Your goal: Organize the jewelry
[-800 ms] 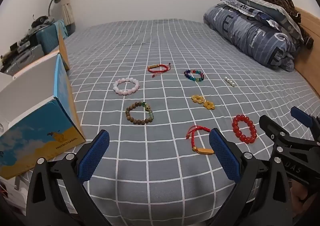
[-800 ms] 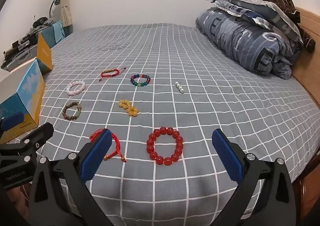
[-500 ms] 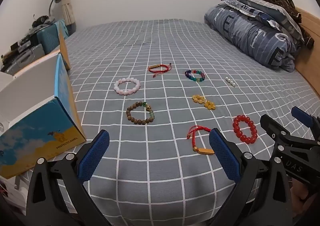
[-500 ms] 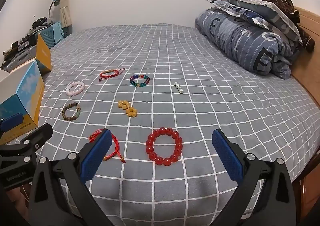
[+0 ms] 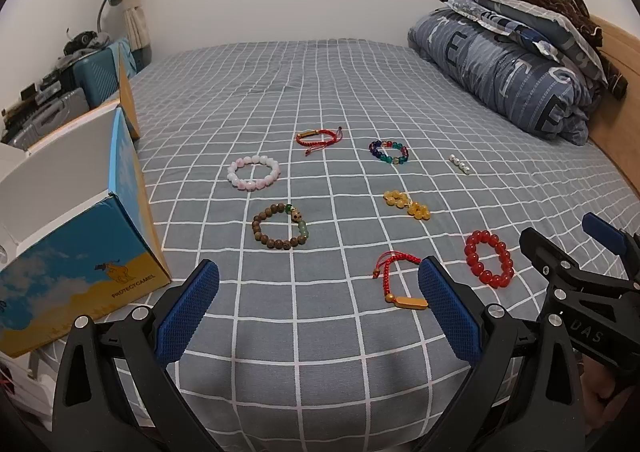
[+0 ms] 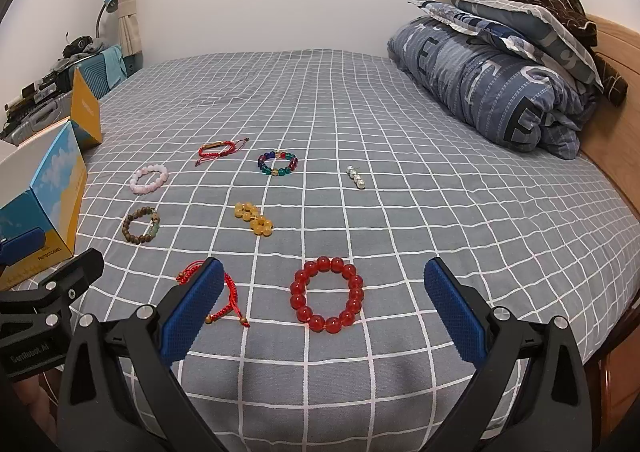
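Observation:
Several bracelets lie on the grey checked bed. A red bead bracelet (image 6: 327,295) lies just ahead of my right gripper (image 6: 324,302), which is open and empty. A red cord bracelet (image 5: 394,276) lies by the right finger of my left gripper (image 5: 318,306), also open and empty. Farther off lie a brown wooden bracelet (image 5: 281,226), a pink bracelet (image 5: 253,172), a yellow bead bracelet (image 5: 407,205), a multicoloured bracelet (image 5: 389,152), another red cord bracelet (image 5: 318,137) and a short pearl string (image 5: 459,164). An open blue and yellow box (image 5: 76,240) stands at the left.
Folded quilts and pillows (image 6: 500,79) are piled at the far right against a wooden headboard (image 6: 616,99). Suitcases and clutter (image 5: 72,79) stand beyond the bed's left edge. The bed's near edge runs just under both grippers.
Both grippers have drifted slightly nearer the bed; the jewelry has not moved.

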`<action>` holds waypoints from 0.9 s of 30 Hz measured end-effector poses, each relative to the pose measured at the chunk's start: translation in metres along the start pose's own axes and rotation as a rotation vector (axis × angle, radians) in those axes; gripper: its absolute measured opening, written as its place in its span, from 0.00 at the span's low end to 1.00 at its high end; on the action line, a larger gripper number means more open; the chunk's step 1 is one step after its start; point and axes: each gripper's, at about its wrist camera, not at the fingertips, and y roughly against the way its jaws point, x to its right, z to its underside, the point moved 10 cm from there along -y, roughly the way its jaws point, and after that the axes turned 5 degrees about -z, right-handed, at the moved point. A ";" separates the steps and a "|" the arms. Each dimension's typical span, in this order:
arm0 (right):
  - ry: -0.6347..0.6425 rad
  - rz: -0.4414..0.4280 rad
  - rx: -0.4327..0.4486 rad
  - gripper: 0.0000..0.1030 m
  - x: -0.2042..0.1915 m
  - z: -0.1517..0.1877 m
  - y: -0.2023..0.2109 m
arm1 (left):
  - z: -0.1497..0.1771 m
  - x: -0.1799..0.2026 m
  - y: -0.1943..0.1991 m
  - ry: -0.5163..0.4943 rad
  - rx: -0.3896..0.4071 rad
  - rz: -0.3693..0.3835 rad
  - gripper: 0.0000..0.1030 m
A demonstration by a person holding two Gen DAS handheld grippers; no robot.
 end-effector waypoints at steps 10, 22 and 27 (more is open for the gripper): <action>-0.004 -0.005 0.001 0.93 0.000 0.000 0.001 | 0.001 0.005 -0.001 -0.018 -0.001 0.017 0.95; -0.014 -0.010 -0.003 0.93 -0.001 0.001 -0.001 | -0.001 0.001 0.002 -0.010 0.012 0.001 0.95; -0.013 -0.010 -0.002 0.93 -0.001 0.001 -0.001 | -0.001 0.001 0.002 -0.007 0.012 -0.006 0.95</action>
